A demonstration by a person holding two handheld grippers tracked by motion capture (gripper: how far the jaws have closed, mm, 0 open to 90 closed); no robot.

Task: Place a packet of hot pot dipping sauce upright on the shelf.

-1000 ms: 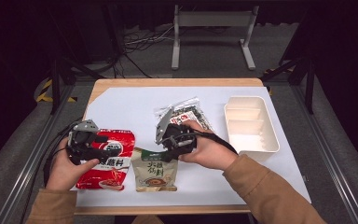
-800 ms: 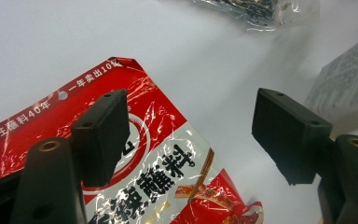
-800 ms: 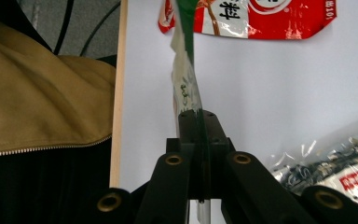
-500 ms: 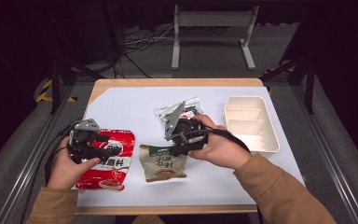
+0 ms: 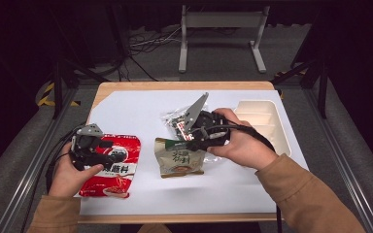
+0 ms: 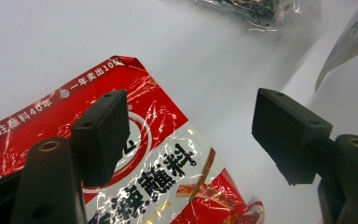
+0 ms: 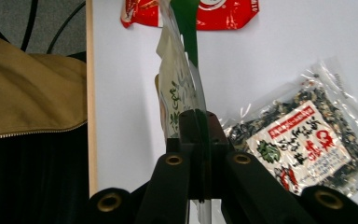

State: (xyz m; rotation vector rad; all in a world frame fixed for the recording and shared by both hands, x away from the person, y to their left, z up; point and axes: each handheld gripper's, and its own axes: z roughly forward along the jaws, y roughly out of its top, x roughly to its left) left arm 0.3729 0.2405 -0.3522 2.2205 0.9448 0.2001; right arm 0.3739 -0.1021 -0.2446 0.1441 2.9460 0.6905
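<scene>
Right tongs (image 5: 190,137): my jaws are clamped on the top edge of the green-and-cream pouch (image 5: 178,158); it lies mid-tabletop (image 5: 126,104), just right of the red sachet (image 5: 115,167)
Left tongs (image 6: 189,135): jaws spread wide above the red sachet, gripping nothing

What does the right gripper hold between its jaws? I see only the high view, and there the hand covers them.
Observer: In the right gripper view, the right gripper is shut on the top edge of the beige-and-green plastic pouch, which stands edge-on to that camera.
Operator: And is the left gripper open or shut?
Observer: The left gripper view shows the left gripper open, with its jaws wide apart over the red glossy plastic sachet and gripping nothing.
Operator: What is inside the transparent bag behind the pouch?
Observer: The clear plastic bag holds dark dried bits around a white label with red print.
</scene>
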